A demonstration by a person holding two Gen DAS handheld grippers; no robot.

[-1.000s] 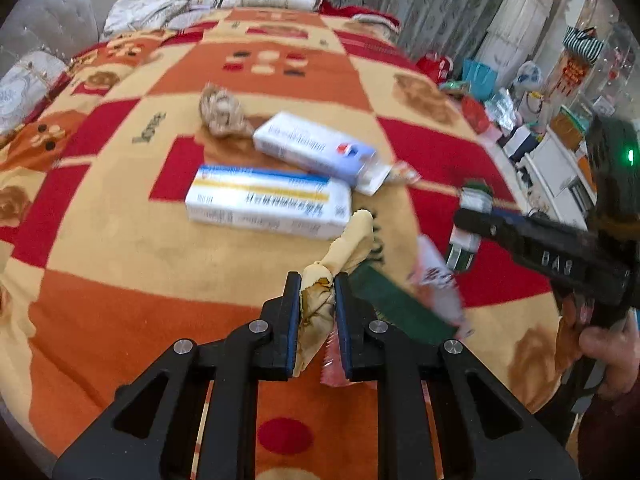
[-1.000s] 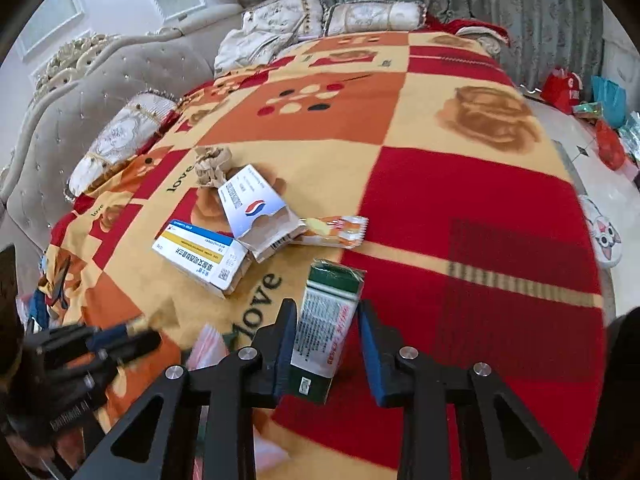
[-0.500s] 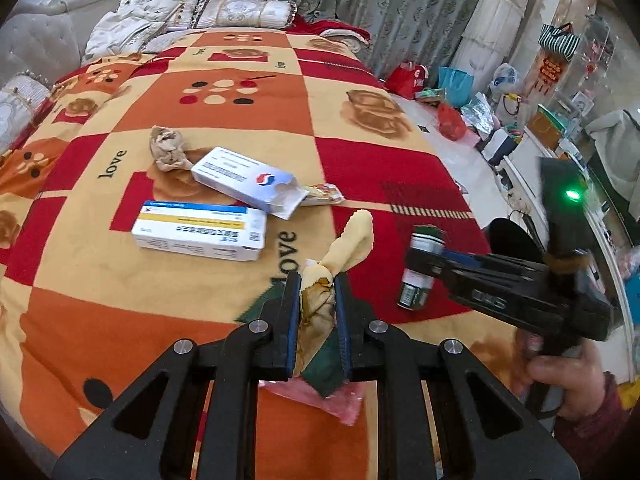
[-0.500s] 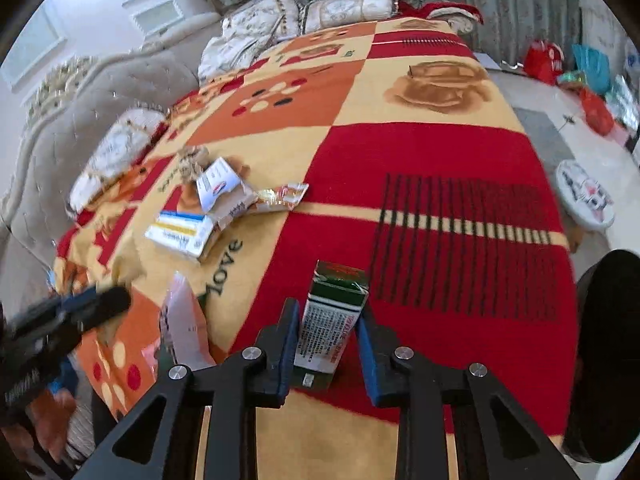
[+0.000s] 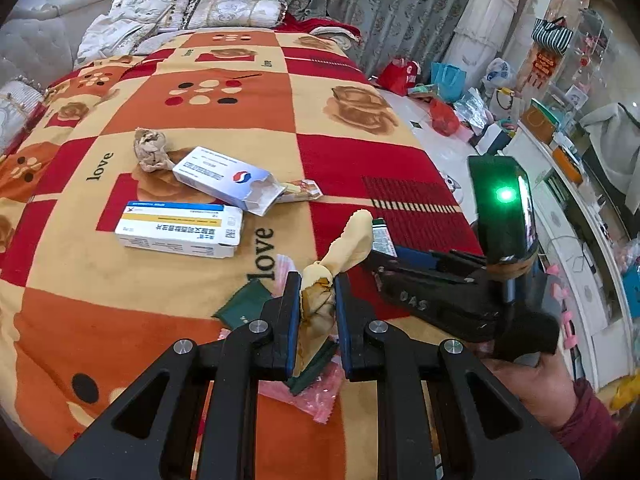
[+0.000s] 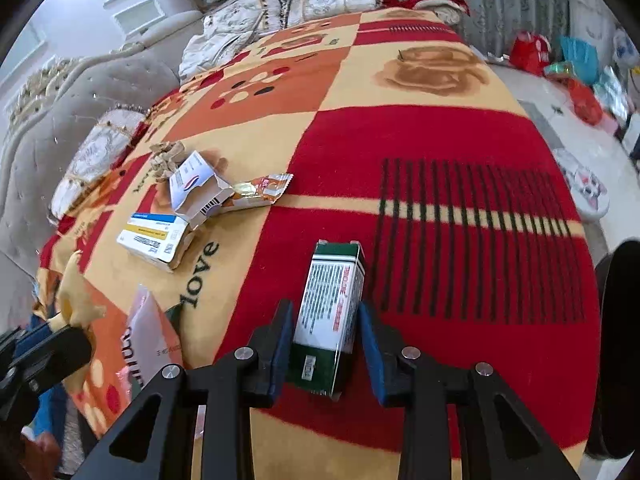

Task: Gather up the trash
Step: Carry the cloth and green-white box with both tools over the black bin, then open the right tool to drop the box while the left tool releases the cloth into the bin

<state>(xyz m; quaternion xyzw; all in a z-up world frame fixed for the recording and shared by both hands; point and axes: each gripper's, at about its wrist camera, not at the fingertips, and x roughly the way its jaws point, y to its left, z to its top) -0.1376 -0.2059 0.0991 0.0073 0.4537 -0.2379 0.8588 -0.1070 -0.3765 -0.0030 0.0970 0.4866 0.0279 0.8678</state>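
Slippage is threatening both loads: your left tongs (image 5: 316, 312) are pinching a limp yellow tissue (image 5: 344, 248) by its lower end, and your right tongs (image 6: 324, 344) are clamping a green carton (image 6: 330, 312) seemingly by its base. Boxes (image 5: 180, 230) are lying on the bed (image 5: 360, 160) ahead-left.

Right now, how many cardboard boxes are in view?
3. The blue-and-yellow box and the torn white box lie on the blanket; the green box sits in the right gripper's jaws. Others may be hidden.
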